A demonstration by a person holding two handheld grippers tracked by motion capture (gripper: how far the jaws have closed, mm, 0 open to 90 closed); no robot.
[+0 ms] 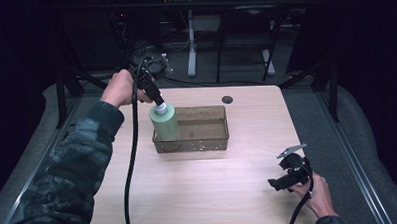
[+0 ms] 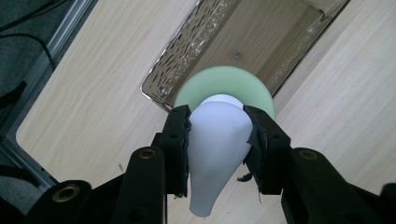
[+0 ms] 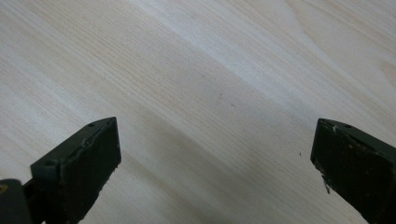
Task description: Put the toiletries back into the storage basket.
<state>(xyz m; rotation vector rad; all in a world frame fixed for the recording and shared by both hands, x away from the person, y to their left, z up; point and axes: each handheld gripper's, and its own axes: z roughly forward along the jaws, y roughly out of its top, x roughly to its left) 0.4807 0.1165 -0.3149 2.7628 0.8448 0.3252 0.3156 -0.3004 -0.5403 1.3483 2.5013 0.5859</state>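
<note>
Left gripper (image 2: 218,122) was clamped on the white cap (image 2: 217,140) of the green bottle (image 1: 165,122), which stood upright at the left end of the clear tray (image 1: 207,141), its long axis running straight down from the jaws. Whether the base touched the tray floor I couldn't tell. Right gripper (image 1: 275,184) sat well apart near the table's (image 1: 199,192) front right corner, jaws wide apart and empty, so the left hand (image 1: 119,88) was the nearer by far.

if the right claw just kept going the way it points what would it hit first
Most likely the bare light wood table top. The right claw stands open with nothing between its jaws, and its own view shows plain wood grain ahead; how steeply it points is unclear.
</note>
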